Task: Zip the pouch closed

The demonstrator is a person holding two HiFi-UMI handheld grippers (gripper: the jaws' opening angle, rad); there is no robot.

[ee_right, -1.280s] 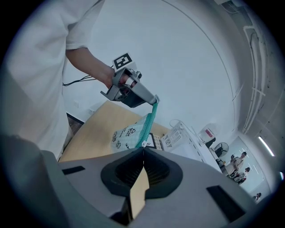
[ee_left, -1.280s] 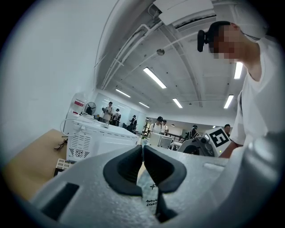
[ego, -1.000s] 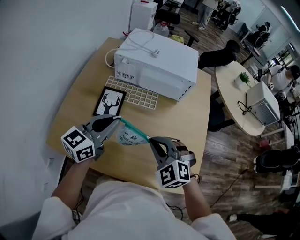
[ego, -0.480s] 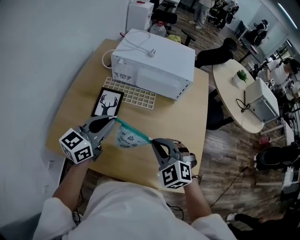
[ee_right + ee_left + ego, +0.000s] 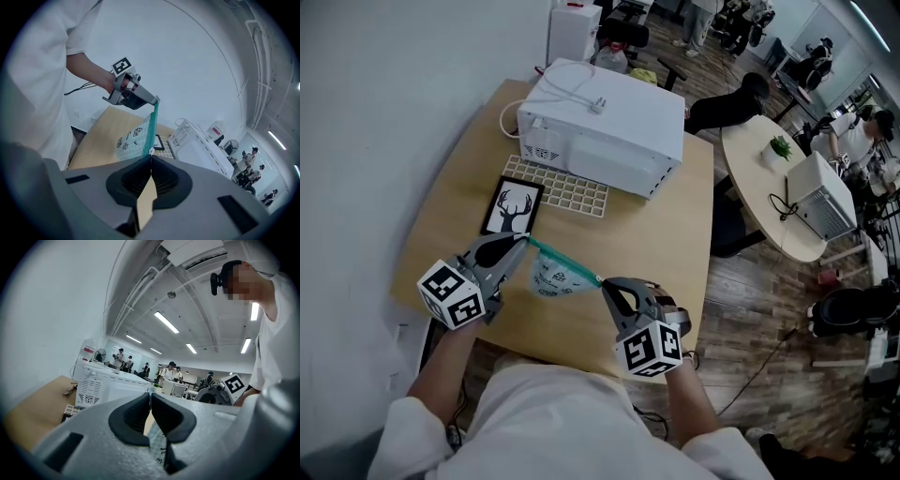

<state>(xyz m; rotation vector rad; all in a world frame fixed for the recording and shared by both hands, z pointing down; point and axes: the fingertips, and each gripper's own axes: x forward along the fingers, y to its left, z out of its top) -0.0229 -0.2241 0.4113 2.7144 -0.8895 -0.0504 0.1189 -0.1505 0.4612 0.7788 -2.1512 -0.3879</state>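
Currently in hand: the closing pull along the zip (image 5: 564, 262) of the pouch (image 5: 553, 279). The green strip runs taut and looks joined from end to end, so the stroke seems at or near its finish.
Left gripper (image 5: 527, 238): jaws pressed together on the pouch's top corner, at centre left of the head view.
Right gripper (image 5: 600, 281): jaws pressed together on what looks like a small white pull tab (image 5: 150, 151) at the zip's other end, just right of centre.
Pouch place: stretched in the air between the two pairs of jaws, its body hanging below the zip, above the tabletop (image 5: 666, 234), in the lower middle of the head view.
Next move calls for: probably a check that the slider sits against its end stop. If it does not, a last short tug is needed, with the left grip as anchor.
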